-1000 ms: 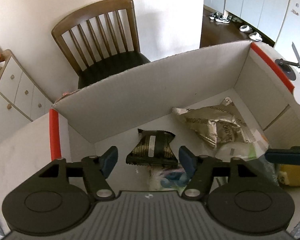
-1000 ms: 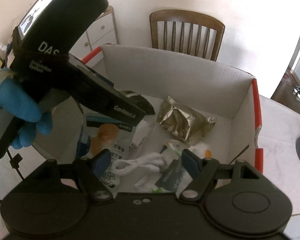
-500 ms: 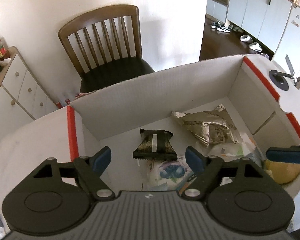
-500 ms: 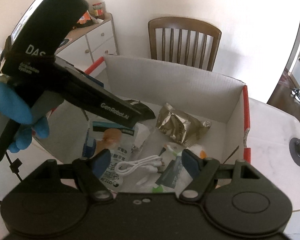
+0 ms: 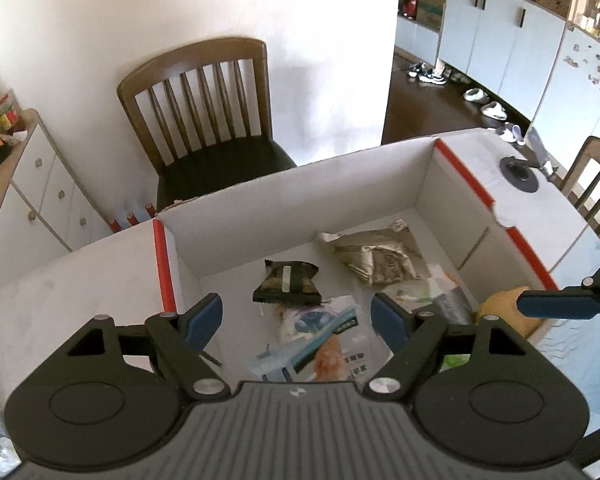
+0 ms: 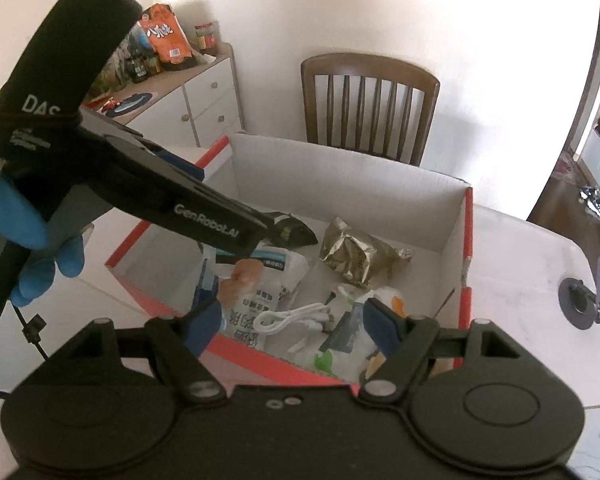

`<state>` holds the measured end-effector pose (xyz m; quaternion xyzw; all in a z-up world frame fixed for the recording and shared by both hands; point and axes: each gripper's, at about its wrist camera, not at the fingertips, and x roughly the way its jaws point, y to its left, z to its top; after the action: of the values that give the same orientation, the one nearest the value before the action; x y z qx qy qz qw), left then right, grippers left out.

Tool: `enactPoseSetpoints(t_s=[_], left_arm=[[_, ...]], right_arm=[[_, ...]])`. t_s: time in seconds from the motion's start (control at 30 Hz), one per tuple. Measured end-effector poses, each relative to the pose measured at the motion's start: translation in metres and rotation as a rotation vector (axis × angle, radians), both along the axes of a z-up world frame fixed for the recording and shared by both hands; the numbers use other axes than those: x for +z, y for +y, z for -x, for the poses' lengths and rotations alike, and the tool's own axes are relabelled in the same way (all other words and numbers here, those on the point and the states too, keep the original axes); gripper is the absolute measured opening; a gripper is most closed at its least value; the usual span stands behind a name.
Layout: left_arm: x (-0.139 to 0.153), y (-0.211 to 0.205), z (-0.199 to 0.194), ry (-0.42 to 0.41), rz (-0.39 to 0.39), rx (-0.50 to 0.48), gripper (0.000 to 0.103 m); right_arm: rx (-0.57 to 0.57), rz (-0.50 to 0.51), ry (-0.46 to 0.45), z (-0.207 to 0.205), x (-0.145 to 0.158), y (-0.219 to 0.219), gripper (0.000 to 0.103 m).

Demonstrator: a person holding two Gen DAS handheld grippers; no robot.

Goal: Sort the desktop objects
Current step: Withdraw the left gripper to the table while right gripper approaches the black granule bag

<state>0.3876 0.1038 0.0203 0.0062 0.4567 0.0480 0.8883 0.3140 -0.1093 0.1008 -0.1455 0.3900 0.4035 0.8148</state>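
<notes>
With both the left tool [image 5: 297,316] and the right tool [image 6: 293,320] held apart and empty above the box [image 5: 300,204] on the table [image 5: 60,280], the packets [image 6: 358,256] and cable [image 6: 296,320] are seen already inside, so little sorting seems left.

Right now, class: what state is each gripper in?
Left gripper: open, nothing between its fingers; jaws have just been opening, above the box.
Right gripper: open, holding nothing.
</notes>
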Motion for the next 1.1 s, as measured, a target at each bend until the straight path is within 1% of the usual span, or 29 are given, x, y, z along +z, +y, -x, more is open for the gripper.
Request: enactPoseSetpoints(t_s=[0.07,0.17,0.23,0.3,0.33,0.47,0.87,1.1], left_arm=[[0.005,-0.003,0.006,-0.005,-0.001,0.002,0.081],[0.014,-0.007,0.016,-0.026,0.004,0.002,0.090],[0.018,-0.010,0.022,-0.036,0.007,0.000,0.092],[0.022,-0.013,0.028,-0.043,0.010,-0.004,0.102],[0.024,-0.015,0.032,-0.050,0.011,-0.007,0.103],[0.030,-0.022,0.045,-0.058,0.020,-0.023,0.103],[0.035,-0.041,0.088,-0.078,0.039,-0.061,0.103],[0.033,-0.050,0.114,-0.087,0.039,-0.078,0.103]], right_arm=[[-0.002,-0.007,0.002,0.005,0.004,-0.005,0.078],[-0.002,-0.009,-0.010,0.013,0.010,-0.013,0.078],[0.002,-0.013,-0.014,0.018,0.014,-0.017,0.078],[0.000,-0.014,-0.024,0.023,0.019,-0.022,0.078],[0.001,-0.017,-0.026,0.026,0.021,-0.024,0.078],[-0.001,-0.029,-0.029,0.038,0.027,-0.035,0.078],[0.003,-0.060,-0.016,0.078,0.028,-0.067,0.078],[-0.011,-0.055,0.011,0.100,0.019,-0.085,0.078]])
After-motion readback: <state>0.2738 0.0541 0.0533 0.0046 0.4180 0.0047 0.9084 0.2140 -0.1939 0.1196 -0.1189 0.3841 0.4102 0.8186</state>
